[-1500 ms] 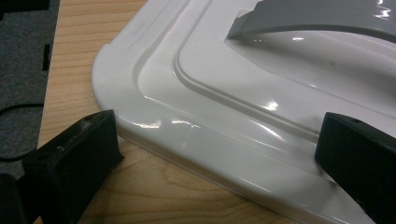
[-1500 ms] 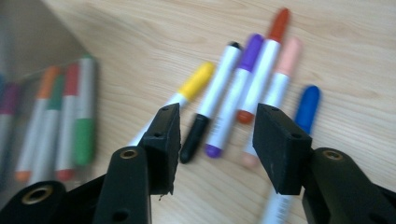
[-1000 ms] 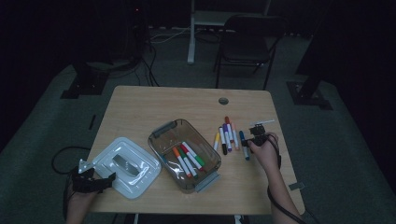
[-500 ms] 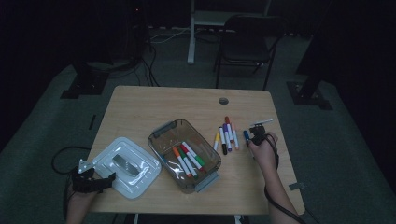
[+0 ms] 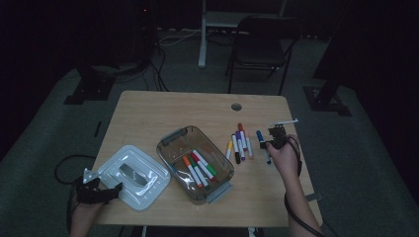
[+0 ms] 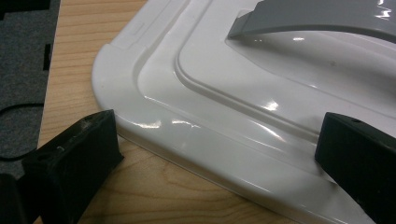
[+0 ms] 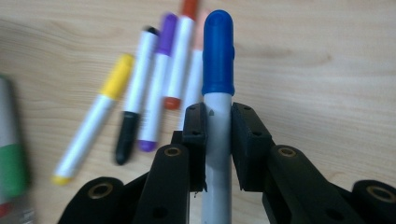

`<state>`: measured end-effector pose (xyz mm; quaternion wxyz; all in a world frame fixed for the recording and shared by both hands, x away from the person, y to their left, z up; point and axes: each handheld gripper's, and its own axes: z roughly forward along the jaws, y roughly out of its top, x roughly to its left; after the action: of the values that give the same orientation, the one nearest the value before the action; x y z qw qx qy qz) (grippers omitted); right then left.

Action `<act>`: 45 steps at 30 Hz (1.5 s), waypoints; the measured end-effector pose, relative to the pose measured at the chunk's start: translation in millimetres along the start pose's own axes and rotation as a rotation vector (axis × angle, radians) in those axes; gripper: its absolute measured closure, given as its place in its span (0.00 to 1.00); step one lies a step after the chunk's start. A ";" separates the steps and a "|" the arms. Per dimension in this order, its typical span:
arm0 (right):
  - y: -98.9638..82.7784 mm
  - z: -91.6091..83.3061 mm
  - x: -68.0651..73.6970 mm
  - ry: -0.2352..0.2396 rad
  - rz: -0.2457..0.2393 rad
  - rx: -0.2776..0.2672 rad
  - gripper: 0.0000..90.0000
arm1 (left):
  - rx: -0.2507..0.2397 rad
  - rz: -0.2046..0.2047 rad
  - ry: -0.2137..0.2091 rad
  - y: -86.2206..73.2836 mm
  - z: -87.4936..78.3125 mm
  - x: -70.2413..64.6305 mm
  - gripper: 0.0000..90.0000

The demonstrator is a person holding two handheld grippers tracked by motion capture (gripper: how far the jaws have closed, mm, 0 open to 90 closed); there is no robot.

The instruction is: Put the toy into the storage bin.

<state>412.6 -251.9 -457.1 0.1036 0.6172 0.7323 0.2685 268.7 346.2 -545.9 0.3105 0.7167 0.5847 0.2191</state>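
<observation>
My right gripper (image 7: 218, 116) is shut on a blue-capped marker (image 7: 217, 51), held by its white barrel a little above the table, cap pointing away. From above, this gripper (image 5: 271, 144) and the blue marker (image 5: 260, 136) sit at the table's right side, just right of a row of loose markers (image 5: 239, 145). A clear plastic container (image 5: 170, 139) at the table's middle holds several markers (image 5: 197, 168). My left gripper (image 5: 106, 192) stands open at the near left corner of the white lid (image 5: 131, 175). The lid's edge (image 6: 196, 135) lies between its jaws, one fingertip (image 6: 79, 154) resting on the wood.
The loose markers are yellow (image 7: 93, 126), black, purple and red, lying side by side. A cable hole (image 5: 236, 106) marks the table's far side. A folding chair (image 5: 262, 44) and a stand base stand on the carpet beyond the table. Bare wood lies at the far left.
My right gripper has shifted left onto the blue marker, closed on it and lifted it off the table. The left gripper and the lid have stayed put.
</observation>
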 end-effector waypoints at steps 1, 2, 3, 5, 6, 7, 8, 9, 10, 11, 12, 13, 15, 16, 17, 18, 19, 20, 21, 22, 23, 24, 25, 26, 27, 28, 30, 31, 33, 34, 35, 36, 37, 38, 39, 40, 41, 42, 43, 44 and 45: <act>1.3 -5.4 4.2 0.005 -0.011 -0.002 0.85 | 0.000 0.000 0.000 0.0 0.0 0.0 0.01; 2.6 -10.6 8.4 0.019 -0.016 -0.010 0.85 | 0.000 0.000 0.000 0.0 0.0 0.0 0.01; 3.8 -15.5 12.5 0.032 -0.025 -0.022 0.85 | 0.001 0.000 0.001 0.0 0.0 0.0 0.01; 6.1 -24.7 21.4 0.056 -0.042 -0.036 0.85 | 0.000 0.000 0.000 0.0 0.0 0.0 0.01; 7.4 -28.7 25.6 0.070 -0.050 -0.043 0.85 | 0.000 0.000 0.001 0.0 0.0 -0.1 0.01; 8.6 -32.4 29.9 0.078 -0.061 -0.046 0.85 | -0.001 -0.001 0.000 0.0 0.1 -0.1 0.01; 9.8 -35.8 34.0 0.087 -0.068 -0.055 0.85 | 0.000 0.000 0.000 0.0 0.1 0.0 0.01; 11.1 -39.0 38.2 0.094 -0.077 -0.050 0.85 | 0.000 0.000 0.000 0.0 0.1 0.0 0.00; 12.4 -41.8 42.3 0.106 -0.085 -0.049 0.85 | 0.000 -0.001 0.000 0.0 0.1 0.0 0.01; 13.5 -44.3 46.7 0.122 -0.092 -0.056 0.85 | 0.000 0.000 0.000 0.0 0.1 0.0 0.01; 14.7 -46.6 50.9 0.140 -0.106 -0.057 0.85 | 0.000 0.000 0.000 0.0 0.1 0.0 0.01; 15.8 -48.7 55.8 0.157 -0.110 -0.059 0.85 | 0.000 0.000 0.000 0.0 0.0 0.0 0.00; 17.9 -52.9 65.6 0.180 -0.131 -0.065 0.85 | 0.001 0.000 0.000 0.1 0.0 0.0 0.01; 19.1 -54.7 70.4 0.193 -0.143 -0.072 0.85 | 0.001 0.000 0.000 0.1 0.0 0.0 0.01; 20.4 -56.5 75.1 0.207 -0.153 -0.080 0.85 | 0.001 0.000 0.000 0.0 0.0 0.0 0.01; 21.7 -58.4 80.1 0.221 -0.161 -0.082 0.85 | 0.000 0.001 0.001 0.0 0.0 0.0 0.01; 22.9 -60.0 85.0 0.227 -0.174 -0.088 0.85 | -0.001 0.001 0.000 0.1 0.1 0.1 0.01; 24.1 -61.6 90.1 0.237 -0.184 -0.090 0.85 | -0.001 0.000 0.001 0.1 0.1 0.0 0.01; 25.2 -62.9 95.1 0.253 -0.189 -0.091 0.85 | -0.001 -0.001 0.001 0.1 0.1 -0.1 0.01; 26.1 -64.2 100.1 0.268 -0.194 -0.094 0.85 | -0.001 0.000 0.001 0.1 0.1 0.0 0.01; 27.1 -65.1 105.4 0.274 -0.203 -0.090 0.85 | -0.001 0.000 0.001 0.1 0.1 0.0 0.01; 27.1 -65.1 105.4 0.274 -0.203 -0.090 0.85 | -0.001 0.000 0.001 0.1 0.1 0.0 0.01; 28.1 -65.7 110.2 0.288 -0.212 -0.096 0.85 | -0.002 0.000 0.001 0.1 0.1 0.0 0.01; 30.4 -66.7 120.8 0.298 -0.239 -0.090 0.85 | -0.001 0.000 0.000 0.1 0.1 0.1 0.01; 31.4 -67.1 125.0 0.303 -0.247 -0.095 0.85 | -0.002 0.001 0.000 0.0 0.1 0.2 0.01; 32.4 -67.1 129.2 0.310 -0.256 -0.092 0.85 | -0.002 0.001 -0.001 0.0 0.1 0.2 0.01; 33.9 -67.2 138.6 0.317 -0.275 -0.088 0.85 | -0.002 0.001 -0.001 0.0 0.1 0.2 0.01; 34.4 -66.7 143.7 0.319 -0.289 -0.080 0.85 | -0.002 0.001 -0.001 0.0 0.1 0.2 0.01; 35.0 -65.6 153.5 0.335 -0.309 -0.076 0.85 | -0.002 0.001 -0.001 0.0 0.1 0.2 0.01; 35.1 -64.7 158.2 0.335 -0.322 -0.069 0.85 | -0.002 0.001 -0.001 0.0 0.1 0.2 0.01; 35.2 -63.7 162.6 0.347 -0.323 -0.068 0.85 | -0.001 0.001 0.000 0.0 0.1 0.2 0.01; 35.1 -62.4 166.8 0.354 -0.328 -0.062 0.85 | -0.001 0.001 0.000 0.0 0.1 0.2 0.01; 34.8 -60.9 171.0 0.358 -0.338 -0.051 0.85 | -0.001 0.001 0.000 0.0 0.1 0.2 0.01; 34.2 -59.4 175.2 0.369 -0.343 -0.051 0.85 | -0.001 0.001 0.000 0.0 0.1 0.2 0.01; 33.4 -57.7 179.6 0.372 -0.355 -0.040 0.85 | -0.001 0.001 -0.001 0.0 0.1 0.2 0.01; 32.6 -55.6 183.7 0.377 -0.364 -0.034 0.85 | -0.001 0.001 0.000 0.0 0.1 0.2 0.01; 32.0 -53.5 187.6 0.385 -0.370 -0.032 0.85 | -0.001 0.001 0.000 0.0 0.1 0.2 0.01; 31.4 -51.5 191.4 0.390 -0.378 -0.023 0.85 | -0.001 0.001 0.000 0.0 0.1 0.2 0.01; 30.8 -49.9 195.3 0.395 -0.383 -0.016 0.85 | -0.001 0.001 -0.001 0.0 0.0 0.2 0.01; 30.2 -48.5 199.0 0.400 -0.387 -0.017 0.85 | -0.002 0.001 0.000 0.0 0.1 0.2 0.01; 29.6 -47.0 202.9 0.406 -0.395 -0.010 0.85 | -0.001 0.001 -0.001 0.0 0.1 0.2 0.01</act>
<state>371.0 -66.9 -366.0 0.0081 0.3957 0.8428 0.3648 268.8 346.3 -546.0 0.3110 0.7169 0.5841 0.2195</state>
